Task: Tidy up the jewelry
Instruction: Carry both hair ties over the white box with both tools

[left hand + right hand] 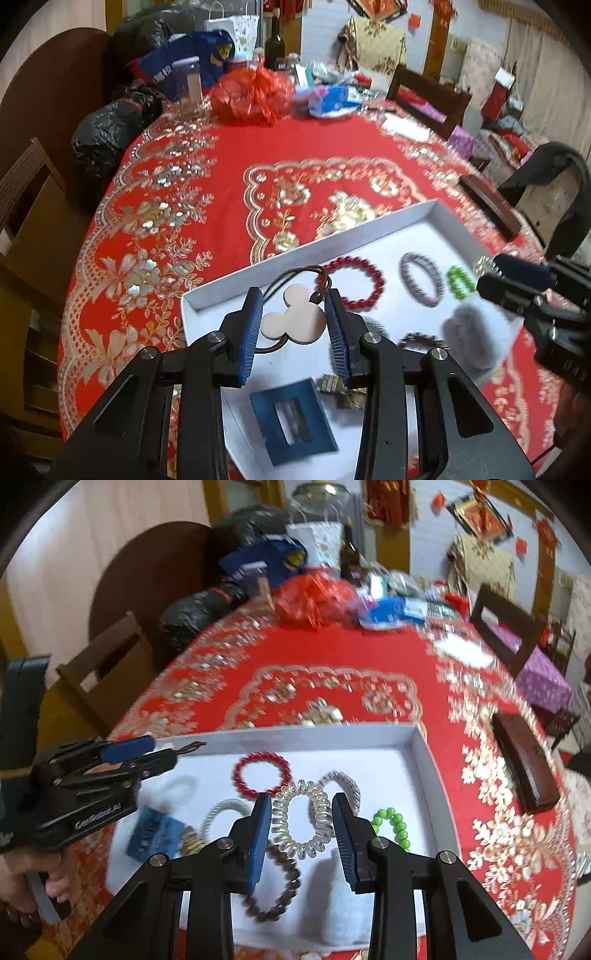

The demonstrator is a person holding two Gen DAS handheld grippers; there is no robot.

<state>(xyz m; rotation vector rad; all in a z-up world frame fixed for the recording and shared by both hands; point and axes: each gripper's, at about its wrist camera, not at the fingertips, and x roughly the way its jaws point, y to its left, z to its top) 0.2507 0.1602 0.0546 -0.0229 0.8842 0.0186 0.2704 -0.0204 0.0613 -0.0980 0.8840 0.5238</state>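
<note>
A white tray (pixel 354 230) on the red tablecloth holds jewelry. In the left wrist view my left gripper (pixel 294 310) is closed around a mouse-head wooden pendant (pixel 295 319) on a dark cord. A red bead bracelet (pixel 352 280), a grey bracelet (pixel 421 282) and a green bead bracelet (pixel 460 282) lie beyond it. In the right wrist view my right gripper (pixel 301 819) holds a clear spiral hair tie (pixel 299 821) between its pads above the tray (pixel 424 760). A dark bead bracelet (pixel 275 882) and a blue card (pixel 153 832) lie below.
A dark wooden box (pixel 524 760) lies right of the tray. Bags, a bottle (pixel 275 46) and clutter fill the table's far side. Wooden chairs (pixel 29 206) stand around the table. A grey furry item (pixel 469 336) lies in the tray.
</note>
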